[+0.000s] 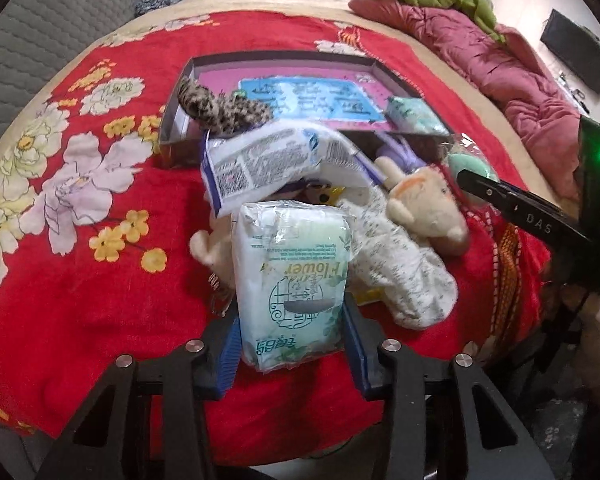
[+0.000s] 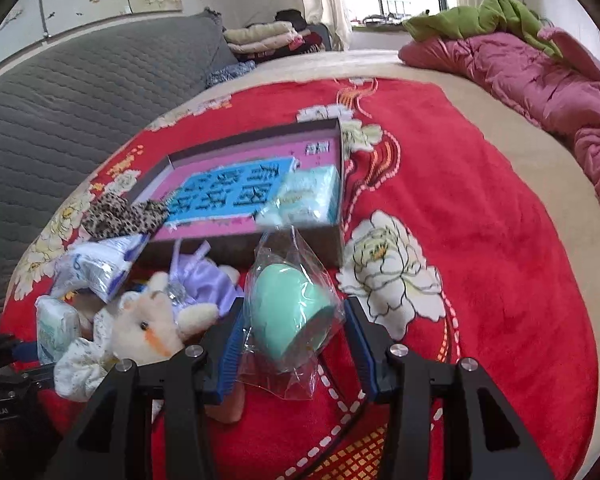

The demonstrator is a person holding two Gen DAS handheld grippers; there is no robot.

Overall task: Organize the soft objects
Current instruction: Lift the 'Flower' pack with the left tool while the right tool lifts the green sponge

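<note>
Over the red blanket, my left gripper clamps a tissue pack; my right gripper pinches the bagged green sponge. Next, I reckon both go into the box ahead.

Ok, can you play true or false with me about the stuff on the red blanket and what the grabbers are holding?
1. The left hand-held gripper holds a white tissue pack. True.
2. The right hand-held gripper holds the plush toy. False: it holds a mint green sponge in a clear bag; the toy lies beside it on the blanket.
3. The shallow box is completely empty. False: a small tissue pack lies in its corner.
4. The leopard-print cloth hangs over the box's edge. True.
5. The red blanket has flowers on it. True.
</note>
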